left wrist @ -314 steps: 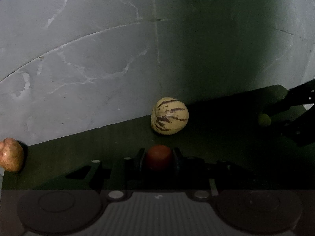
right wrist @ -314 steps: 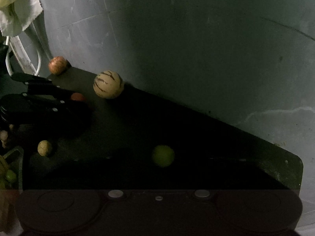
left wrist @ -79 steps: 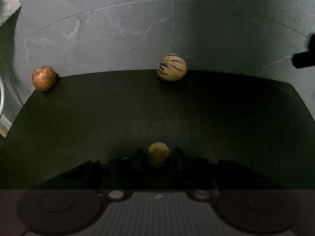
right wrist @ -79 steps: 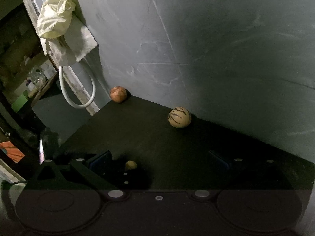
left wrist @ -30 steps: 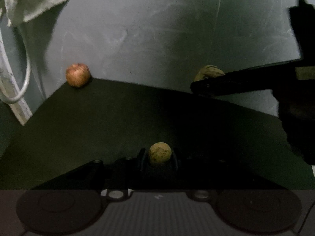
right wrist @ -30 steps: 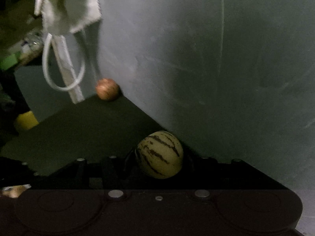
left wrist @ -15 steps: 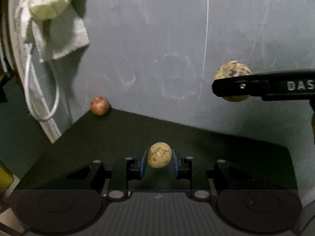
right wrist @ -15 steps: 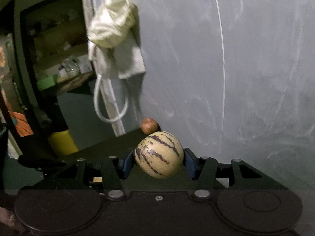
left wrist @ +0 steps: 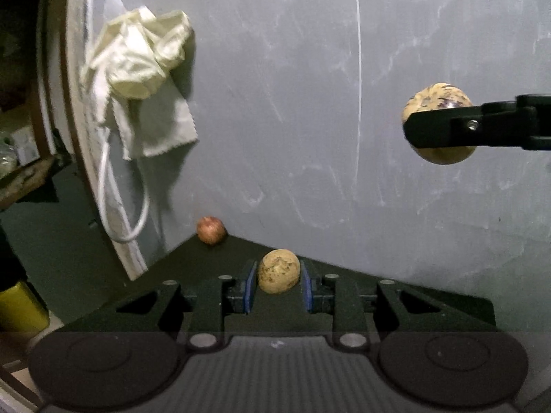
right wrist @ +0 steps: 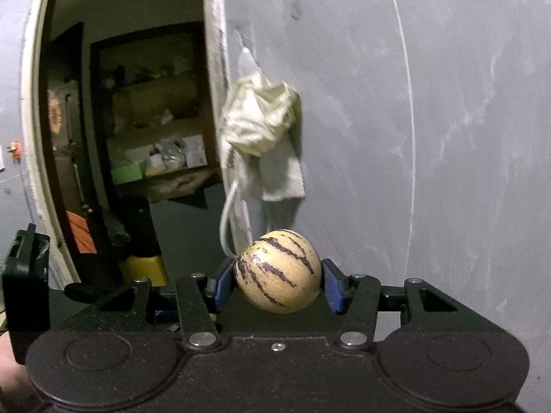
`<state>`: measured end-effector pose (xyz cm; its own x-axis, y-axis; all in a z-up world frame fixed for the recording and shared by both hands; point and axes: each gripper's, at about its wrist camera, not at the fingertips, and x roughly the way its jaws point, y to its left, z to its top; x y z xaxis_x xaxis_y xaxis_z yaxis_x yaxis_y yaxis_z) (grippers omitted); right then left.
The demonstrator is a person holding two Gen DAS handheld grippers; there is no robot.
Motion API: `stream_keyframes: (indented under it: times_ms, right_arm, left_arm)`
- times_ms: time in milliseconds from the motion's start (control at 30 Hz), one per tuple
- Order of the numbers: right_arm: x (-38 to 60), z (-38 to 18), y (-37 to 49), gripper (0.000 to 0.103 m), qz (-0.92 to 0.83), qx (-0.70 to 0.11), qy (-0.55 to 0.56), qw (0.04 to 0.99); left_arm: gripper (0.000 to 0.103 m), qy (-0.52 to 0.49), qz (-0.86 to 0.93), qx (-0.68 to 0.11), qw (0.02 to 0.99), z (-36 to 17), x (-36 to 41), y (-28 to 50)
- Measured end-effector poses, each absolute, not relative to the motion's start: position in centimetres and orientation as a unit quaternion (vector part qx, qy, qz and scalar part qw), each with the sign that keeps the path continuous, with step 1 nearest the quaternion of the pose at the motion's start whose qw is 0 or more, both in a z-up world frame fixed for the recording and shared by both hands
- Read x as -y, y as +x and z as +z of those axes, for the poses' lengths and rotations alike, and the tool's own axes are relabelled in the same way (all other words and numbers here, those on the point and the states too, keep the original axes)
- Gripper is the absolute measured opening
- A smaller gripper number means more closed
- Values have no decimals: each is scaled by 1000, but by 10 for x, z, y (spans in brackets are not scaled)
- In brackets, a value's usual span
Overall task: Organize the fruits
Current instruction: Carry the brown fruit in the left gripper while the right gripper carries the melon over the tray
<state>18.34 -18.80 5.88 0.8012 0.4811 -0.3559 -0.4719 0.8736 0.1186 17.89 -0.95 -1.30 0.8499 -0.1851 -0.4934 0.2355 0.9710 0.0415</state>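
Note:
My left gripper [left wrist: 278, 280] is shut on a small tan speckled fruit [left wrist: 278, 271], held well above the dark table [left wrist: 396, 285]. My right gripper [right wrist: 278, 284] is shut on a cream melon with purple stripes [right wrist: 278, 270], its blue pads pressing both sides. In the left wrist view that striped melon [left wrist: 437, 103] hangs high at the right, half covered by the right gripper's black finger [left wrist: 475, 127]. A reddish apple [left wrist: 210, 229] rests on the table's far corner against the grey wall.
A pale cloth [left wrist: 137, 62] and a white cord [left wrist: 120, 199] hang at the wall's edge on the left. Beyond it is a doorway [right wrist: 120, 137] into a cluttered room. A yellow object [left wrist: 20, 304] stands low at the left.
Both grippers have risen with their fruits and tilted toward level, so the table has dropped low in view and more wall, cloth and doorway show. The apple has stayed put.

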Motion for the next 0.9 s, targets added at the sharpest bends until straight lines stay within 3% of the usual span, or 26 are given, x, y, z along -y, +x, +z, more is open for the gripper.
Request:
stream_keyframes:
  times_ms: [367,900]
  right_arm:
    - [165,95,141,55,315,-154,4,936]
    - [116,80,97,55,393,-171,-14,904]
  left_arm:
    - [28,33,-45,-218,974,17,-11,128]
    - [29,0,43,-236,971,2,-69,66]
